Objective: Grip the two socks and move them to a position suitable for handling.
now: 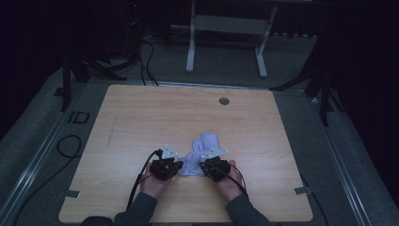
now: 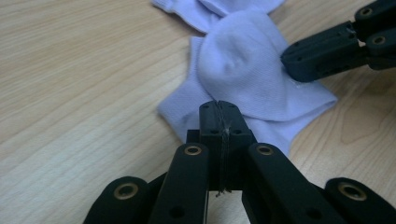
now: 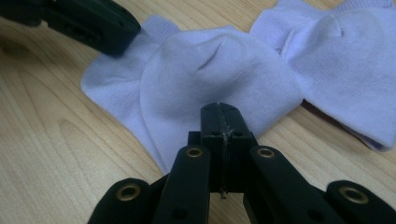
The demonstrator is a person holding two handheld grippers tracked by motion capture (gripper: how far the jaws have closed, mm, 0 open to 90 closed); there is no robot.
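Flanking the pale sock (image 1: pixel 193 162) — left gripper (image 1: pixel 175 165), right gripper (image 1: pixel 207 165), both closed, seemingly empty.

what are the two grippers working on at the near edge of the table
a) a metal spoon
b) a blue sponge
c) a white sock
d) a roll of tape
c: both the left gripper and the right gripper sit with fingers together at opposite edges of a white sock, which lies crumpled on the wooden table.
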